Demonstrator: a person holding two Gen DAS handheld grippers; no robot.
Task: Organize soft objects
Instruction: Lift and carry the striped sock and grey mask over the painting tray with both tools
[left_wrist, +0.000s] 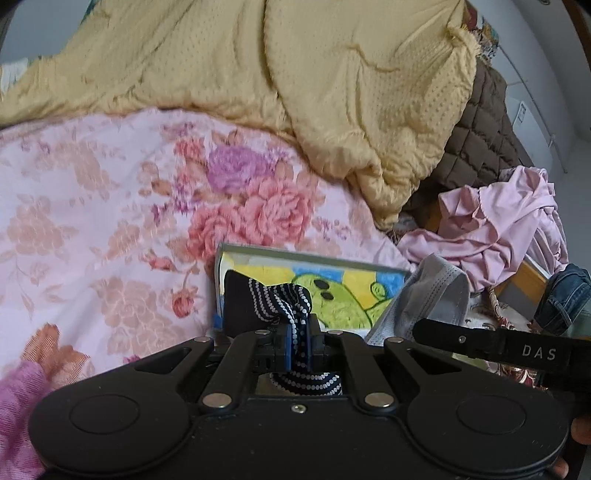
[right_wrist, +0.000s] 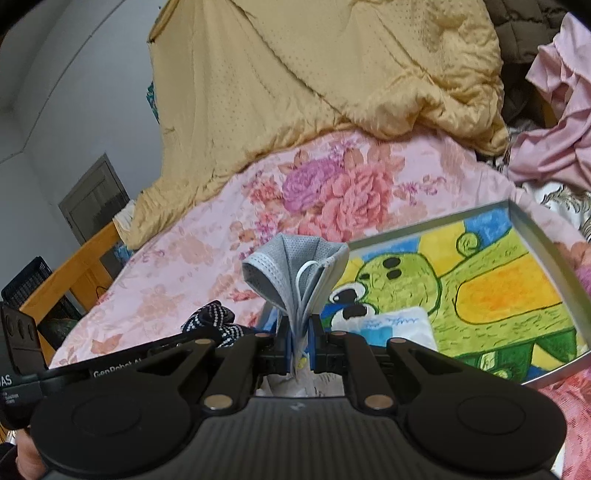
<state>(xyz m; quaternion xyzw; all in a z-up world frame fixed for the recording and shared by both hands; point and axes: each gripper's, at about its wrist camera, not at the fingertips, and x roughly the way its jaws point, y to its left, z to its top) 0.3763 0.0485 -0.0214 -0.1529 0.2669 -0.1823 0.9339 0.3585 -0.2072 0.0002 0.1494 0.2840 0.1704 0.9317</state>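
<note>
Soft objects in transit: left tongs (left_wrist: 298, 345) pinch a dotted sock (left_wrist: 280, 299), right tongs (right_wrist: 298, 341) pinch a grey mask (right_wrist: 295, 273); next we judge release over the tray (right_wrist: 532, 218) just ahead.

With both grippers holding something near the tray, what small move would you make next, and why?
Probably carry the right gripper a little further over the tray and release the mask there. It is clamped on the mask at the tray's near edge, and the left gripper holds a dotted sock just beside it.
</note>
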